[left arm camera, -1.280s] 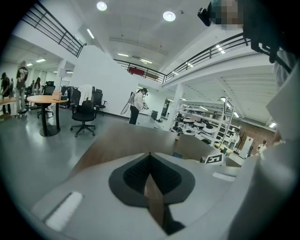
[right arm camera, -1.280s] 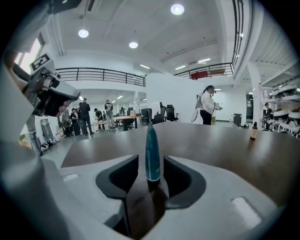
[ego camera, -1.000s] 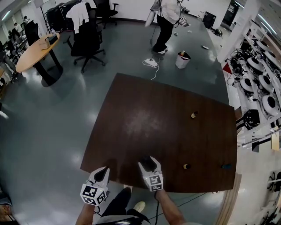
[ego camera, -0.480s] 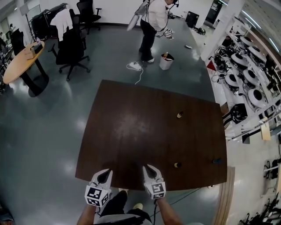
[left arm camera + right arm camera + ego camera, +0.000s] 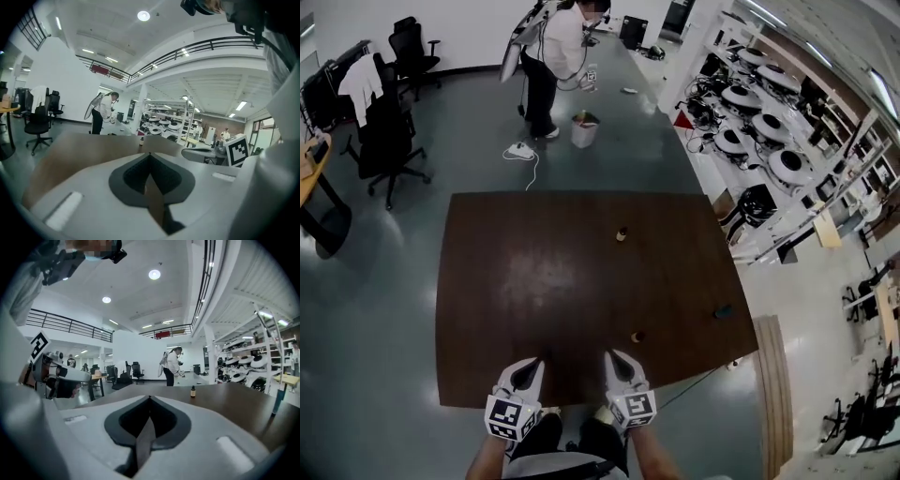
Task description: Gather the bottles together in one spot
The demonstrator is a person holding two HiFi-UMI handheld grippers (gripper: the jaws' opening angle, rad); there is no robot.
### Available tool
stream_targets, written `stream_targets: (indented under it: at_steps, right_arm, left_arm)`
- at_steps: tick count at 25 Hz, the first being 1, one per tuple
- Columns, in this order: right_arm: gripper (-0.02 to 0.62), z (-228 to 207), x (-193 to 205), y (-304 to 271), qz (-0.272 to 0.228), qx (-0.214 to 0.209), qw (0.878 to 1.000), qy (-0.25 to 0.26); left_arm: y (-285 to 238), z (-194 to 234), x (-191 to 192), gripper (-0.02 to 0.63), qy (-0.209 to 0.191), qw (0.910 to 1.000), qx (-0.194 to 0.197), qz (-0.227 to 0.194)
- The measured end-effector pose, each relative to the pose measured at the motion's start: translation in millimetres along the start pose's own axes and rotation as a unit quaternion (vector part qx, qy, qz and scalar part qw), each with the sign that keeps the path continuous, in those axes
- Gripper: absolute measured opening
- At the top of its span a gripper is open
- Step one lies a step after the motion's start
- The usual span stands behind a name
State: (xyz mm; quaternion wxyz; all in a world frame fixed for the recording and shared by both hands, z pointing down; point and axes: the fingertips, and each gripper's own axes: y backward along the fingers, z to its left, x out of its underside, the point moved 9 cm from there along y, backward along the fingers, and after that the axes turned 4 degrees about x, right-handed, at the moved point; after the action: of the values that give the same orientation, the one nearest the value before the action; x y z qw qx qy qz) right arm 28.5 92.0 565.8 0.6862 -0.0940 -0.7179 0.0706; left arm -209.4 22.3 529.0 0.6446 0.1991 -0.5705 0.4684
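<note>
Three small bottles stand apart on the dark brown table [image 5: 516, 281]: an amber one [image 5: 622, 234] near the far edge, an amber one [image 5: 637, 337] near the front, and a blue one [image 5: 723, 311] at the right edge. My left gripper [image 5: 528, 364] and right gripper [image 5: 617, 357] hover side by side at the table's front edge, both shut and empty. The right gripper's jaws have just been closing with nothing between them. The left gripper [image 5: 150, 154] faces the far amber bottle [image 5: 141, 140]. Past the right gripper [image 5: 149, 398] I see an amber bottle [image 5: 192, 391] and the blue bottle [image 5: 280, 397].
A person [image 5: 546, 56] stands on the floor beyond the table, beside a white bucket [image 5: 584, 129] and a power strip [image 5: 520, 150]. Office chairs [image 5: 384, 141] are at the far left. Racks of round devices [image 5: 750, 103] line the right. A wooden board [image 5: 769, 394] lies right of the table.
The right gripper's jaws closed and it drew back from over the table to its front edge. The left gripper came closer beside it. The head view swung, so the table now appears squarer.
</note>
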Motion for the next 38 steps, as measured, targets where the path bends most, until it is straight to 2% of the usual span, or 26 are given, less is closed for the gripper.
stream_targets:
  at_steps: [9, 13, 23, 28, 38]
  right_arm:
    - [0.002, -83, -3, 56, -0.029, 0.107, 0.993, -0.033]
    - [0.002, -126, 2, 80, -0.025, 0.146, 0.988, -0.048]
    - [0.002, -244, 13, 112, -0.006, 0.209, 0.977, -0.048]
    - [0.002, -294, 22, 109, -0.003, 0.225, 0.973, -0.059]
    - [0.002, -365, 55, 80, 0.021, 0.209, 0.976, -0.059]
  left_arm:
    - [-68, -66, -18, 0.002, -0.040, 0.9962, 0.077, 0.009]
    - [-93, -93, -19, 0.002, -0.047, 0.9950, 0.087, 0.015]
    - [-170, -162, -18, 0.002, -0.053, 0.9921, 0.110, 0.028]
    - [-202, -183, -23, 0.002, -0.053, 0.9924, 0.107, 0.030]
    - [-252, -210, -27, 0.002, -0.060, 0.9942, 0.081, 0.040]
